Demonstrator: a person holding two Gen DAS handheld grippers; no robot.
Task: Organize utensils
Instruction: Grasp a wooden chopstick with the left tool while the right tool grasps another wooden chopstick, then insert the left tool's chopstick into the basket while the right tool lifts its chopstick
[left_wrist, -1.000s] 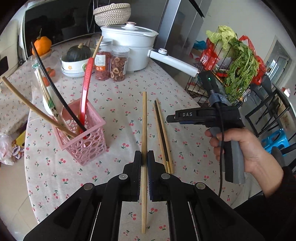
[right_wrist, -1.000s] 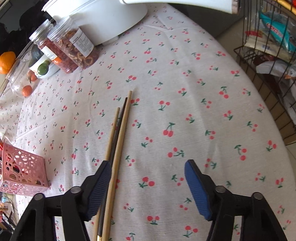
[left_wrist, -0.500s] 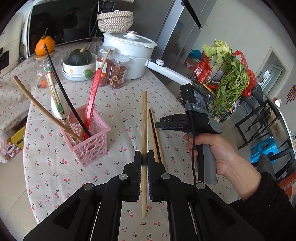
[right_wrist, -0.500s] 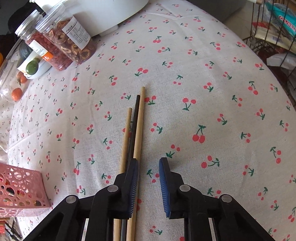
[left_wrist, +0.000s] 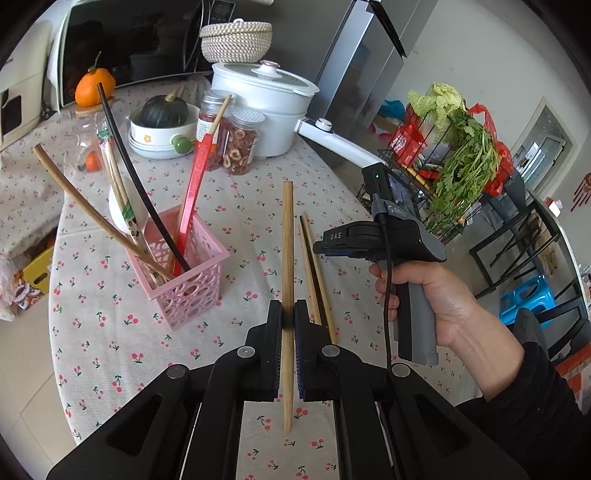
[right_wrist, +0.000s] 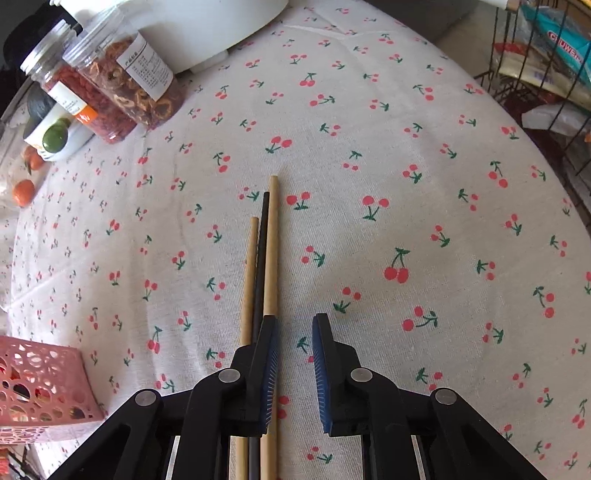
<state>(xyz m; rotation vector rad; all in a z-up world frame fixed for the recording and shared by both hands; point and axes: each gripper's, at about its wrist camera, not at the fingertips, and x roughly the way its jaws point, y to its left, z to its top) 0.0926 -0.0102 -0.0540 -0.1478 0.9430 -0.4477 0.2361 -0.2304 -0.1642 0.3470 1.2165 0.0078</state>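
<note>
My left gripper (left_wrist: 288, 314) is shut on a light wooden chopstick (left_wrist: 288, 240), which is held lengthwise above the cherry-print tablecloth. A pink perforated basket (left_wrist: 192, 291) to its left holds several chopsticks, a red utensil and a white spoon. Three chopsticks (right_wrist: 271, 240), two wooden and one black, lie side by side on the cloth. My right gripper (right_wrist: 295, 332) points down over them and its jaws are closing. Only bare cloth shows in the narrow gap between its pads. The chopsticks run under and beside its left finger (right_wrist: 267, 343).
Two jars of dried goods (right_wrist: 122, 81), a white pot (left_wrist: 266, 107), a bowl with a dark squash (left_wrist: 162, 114) and an orange (left_wrist: 94, 86) stand at the back. A wire rack of greens (left_wrist: 461, 155) is beyond the table's right edge. A hand (left_wrist: 436, 295) holds the right gripper.
The right gripper's jaws went from wide apart to a narrow gap as it moved along the three lying chopsticks. The left gripper rose slightly, still holding its chopstick.
</note>
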